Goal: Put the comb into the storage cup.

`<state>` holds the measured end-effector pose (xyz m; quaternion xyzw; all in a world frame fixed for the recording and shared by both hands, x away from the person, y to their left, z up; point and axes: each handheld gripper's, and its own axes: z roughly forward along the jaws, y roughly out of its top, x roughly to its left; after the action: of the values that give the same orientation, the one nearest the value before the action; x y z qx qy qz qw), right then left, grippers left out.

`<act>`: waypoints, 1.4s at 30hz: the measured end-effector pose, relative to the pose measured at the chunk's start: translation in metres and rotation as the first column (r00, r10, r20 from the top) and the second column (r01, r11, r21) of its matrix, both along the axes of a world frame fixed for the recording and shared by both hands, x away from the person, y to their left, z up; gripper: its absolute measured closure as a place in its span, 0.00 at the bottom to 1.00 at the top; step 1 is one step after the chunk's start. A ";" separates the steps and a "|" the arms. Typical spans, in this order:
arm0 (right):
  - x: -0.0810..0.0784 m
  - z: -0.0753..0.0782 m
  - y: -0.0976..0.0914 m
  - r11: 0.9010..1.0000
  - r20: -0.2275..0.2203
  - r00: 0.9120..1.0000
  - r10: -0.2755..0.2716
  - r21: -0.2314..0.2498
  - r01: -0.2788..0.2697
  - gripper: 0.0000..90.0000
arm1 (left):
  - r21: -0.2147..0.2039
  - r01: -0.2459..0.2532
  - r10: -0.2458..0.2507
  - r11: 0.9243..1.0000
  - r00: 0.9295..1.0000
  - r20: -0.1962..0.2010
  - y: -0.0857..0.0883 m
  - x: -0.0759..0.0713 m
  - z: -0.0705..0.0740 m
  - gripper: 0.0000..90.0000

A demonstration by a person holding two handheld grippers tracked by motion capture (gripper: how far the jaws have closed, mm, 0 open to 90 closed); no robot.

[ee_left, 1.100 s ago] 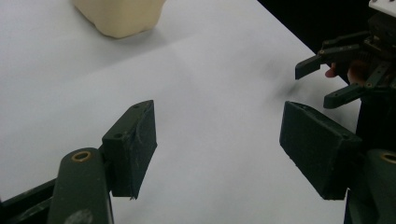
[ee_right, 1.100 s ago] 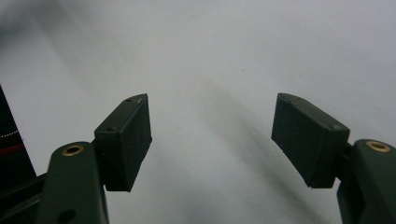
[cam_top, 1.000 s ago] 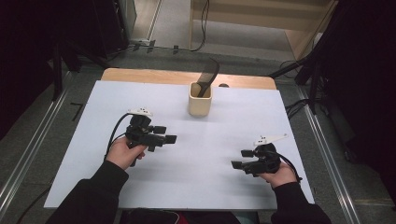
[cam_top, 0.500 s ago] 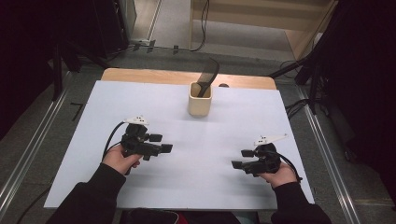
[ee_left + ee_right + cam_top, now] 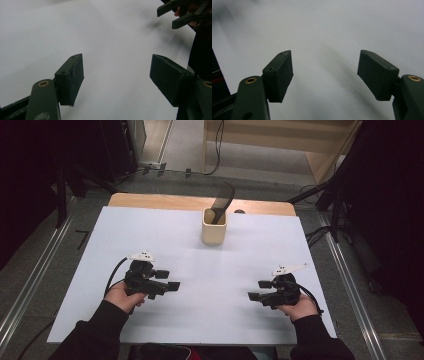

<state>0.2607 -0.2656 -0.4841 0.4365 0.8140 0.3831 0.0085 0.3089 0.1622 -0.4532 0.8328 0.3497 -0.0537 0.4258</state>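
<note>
Both grippers empty, jaws apart: left gripper (image 5: 167,281) near left, right gripper (image 5: 261,290) near right. Cup (image 5: 214,226) stands far centre on the sheet (image 5: 220,285), dark spatula (image 5: 222,203) leaning inside. Spatula likely light, stiff, slim; I'd grip the handle above the rim

One cup (image 5: 214,227), one spatula (image 5: 222,203), two grippers, one table (image 5: 300,255)

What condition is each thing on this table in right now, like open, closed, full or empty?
Left tongs: open, holding nothing, over the white sheet.
Right tongs: open, holding nothing.
Beige cup: upright, with a dark utensil standing in it, leaning right.
</note>
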 end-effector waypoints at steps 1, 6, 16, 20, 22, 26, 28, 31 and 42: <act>0.000 0.000 0.000 1.000 0.000 1.000 0.000 0.000 0.000 0.30 | 0.000 0.001 -0.001 1.000 1.000 0.000 0.001 -0.001 -0.001 0.31; 0.000 0.000 0.000 1.000 0.000 1.000 0.004 0.001 -0.004 0.30 | 0.017 0.001 -0.001 1.000 1.000 0.001 0.006 -0.004 -0.002 0.31; 0.000 -0.001 0.000 1.000 0.000 1.000 0.006 -0.001 -0.006 0.30 | 0.036 -0.003 0.003 0.999 1.000 0.008 0.020 -0.012 -0.004 0.31; 0.000 -0.001 0.000 1.000 0.001 1.000 0.006 0.000 -0.006 0.30 | 0.057 -0.004 0.003 0.998 1.000 0.010 0.025 -0.015 -0.004 0.31; 0.000 -0.001 0.000 1.000 0.000 1.000 0.007 0.000 -0.007 0.30 | 0.058 -0.005 0.005 0.998 1.000 0.009 0.027 -0.016 -0.005 0.31; 0.000 -0.001 0.000 1.000 0.001 1.000 0.009 0.000 -0.009 0.30 | 0.069 -0.009 0.009 0.998 1.000 0.006 0.031 -0.018 -0.005 0.31; 0.000 -0.001 0.000 1.000 0.000 1.000 0.009 -0.001 -0.009 0.30 | 0.074 -0.010 0.011 0.997 1.000 0.000 0.033 -0.018 -0.006 0.31; 0.000 -0.001 0.000 1.000 0.001 1.000 0.009 0.000 -0.009 0.30 | 0.086 -0.013 0.013 0.996 1.000 -0.006 0.034 -0.018 -0.007 0.31; 0.000 -0.001 0.001 1.000 0.001 1.000 0.010 0.002 -0.010 0.30 | 0.090 -0.020 0.021 0.996 1.000 -0.003 0.036 -0.017 -0.008 0.31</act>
<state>0.2606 -0.2651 -0.4849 0.4323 0.8158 0.3841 0.0067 0.2919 0.1985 -0.4607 0.8473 0.3613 -0.0353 0.3878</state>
